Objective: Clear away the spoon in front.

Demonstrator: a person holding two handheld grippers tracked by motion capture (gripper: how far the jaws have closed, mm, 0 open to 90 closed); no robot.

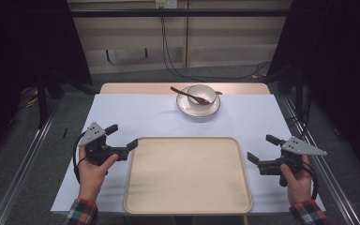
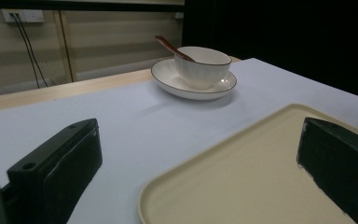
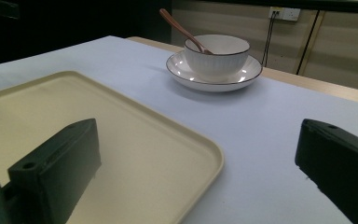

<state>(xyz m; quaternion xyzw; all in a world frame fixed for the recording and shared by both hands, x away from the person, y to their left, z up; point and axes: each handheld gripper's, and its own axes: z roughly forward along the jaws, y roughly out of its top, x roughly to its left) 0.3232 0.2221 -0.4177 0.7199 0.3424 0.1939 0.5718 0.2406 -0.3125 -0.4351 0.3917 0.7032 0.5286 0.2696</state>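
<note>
A cream tray [image 1: 187, 206] lies at the near middle of the table, with nothing on it. Behind it, a white bowl [image 1: 201, 93] sits on a white plate [image 1: 185, 108], and a brown spoon [image 1: 187, 94] leans in the bowl. My left gripper [image 1: 122, 137] rests open at the tray's left edge, nothing between its jaws. At the tray's right edge my right gripper [image 1: 262, 148] is open and empty too. Both gripper views look over the tray [image 2: 242, 186] [image 3: 135, 154] toward the bowl [image 2: 203, 65] [image 3: 216, 55].
A pale blue sheet [image 1: 136, 112] covers the table, with a wooden strip [image 1: 140, 88] along its far edge. Metal rails [image 1: 23, 164] run along both sides on the floor. Cables [image 1: 168, 56] hang down the back wall.
</note>
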